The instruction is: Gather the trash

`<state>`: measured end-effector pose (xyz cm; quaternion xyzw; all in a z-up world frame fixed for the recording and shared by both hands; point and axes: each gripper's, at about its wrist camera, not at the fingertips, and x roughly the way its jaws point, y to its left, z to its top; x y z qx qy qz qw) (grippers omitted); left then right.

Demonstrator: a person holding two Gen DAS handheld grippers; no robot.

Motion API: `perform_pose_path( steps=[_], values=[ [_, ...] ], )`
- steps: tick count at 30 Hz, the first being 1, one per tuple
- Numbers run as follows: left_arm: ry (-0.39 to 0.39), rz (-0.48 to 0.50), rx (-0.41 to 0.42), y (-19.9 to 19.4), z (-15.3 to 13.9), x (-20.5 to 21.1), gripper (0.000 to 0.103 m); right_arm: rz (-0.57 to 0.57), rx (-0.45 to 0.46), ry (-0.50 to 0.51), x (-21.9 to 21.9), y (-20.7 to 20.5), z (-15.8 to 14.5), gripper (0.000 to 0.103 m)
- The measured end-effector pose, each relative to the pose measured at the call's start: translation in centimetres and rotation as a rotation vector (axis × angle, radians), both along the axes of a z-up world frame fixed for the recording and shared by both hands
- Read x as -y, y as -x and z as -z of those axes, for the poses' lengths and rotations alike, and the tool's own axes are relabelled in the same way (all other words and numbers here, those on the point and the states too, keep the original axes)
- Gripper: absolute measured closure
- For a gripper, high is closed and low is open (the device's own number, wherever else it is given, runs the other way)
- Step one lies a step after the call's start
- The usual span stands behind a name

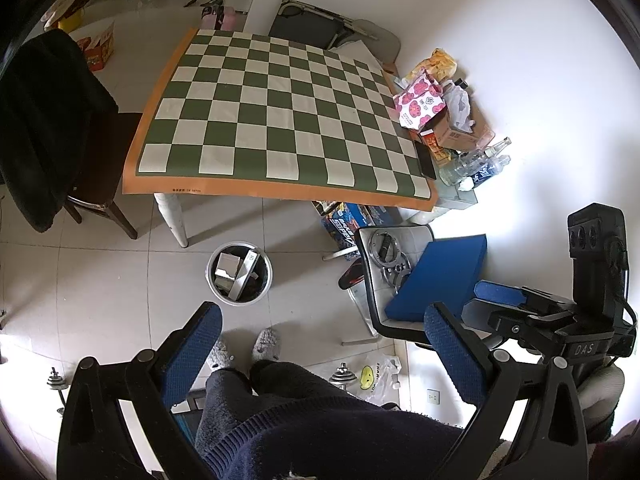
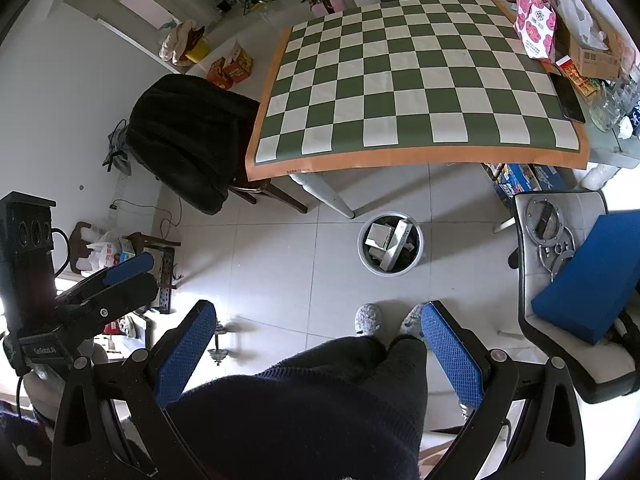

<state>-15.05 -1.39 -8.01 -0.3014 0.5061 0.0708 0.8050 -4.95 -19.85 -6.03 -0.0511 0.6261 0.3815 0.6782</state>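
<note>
Plainly, "DAS" is showing in white on the right hand-held gripper [image 1: 500, 300] in the left view, though its fingers are lying edge-on there. Both the left hand-held gripper [image 1: 320, 352] and the right one [image 2: 318, 350] are hanging spread wide and gripping nothing above the person's knees. Boxes of trash [image 2: 390, 242] are sitting in the bin [image 2: 390, 272] on the floor just before the table [image 2: 420, 80]. Print on the cloth's orange hem and on the pink-flowered box [image 2: 536, 26] is staying too small to read.
</note>
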Motion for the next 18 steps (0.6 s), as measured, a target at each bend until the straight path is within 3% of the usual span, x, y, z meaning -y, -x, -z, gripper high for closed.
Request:
perform_pose_path(
  steps=[18],
  values=[
    [-0.001,-0.001,0.001,0.14,0.03,0.13,0.000,0.004,0.005,-0.004,0.38,0.24,-0.23,0.000]
  ],
)
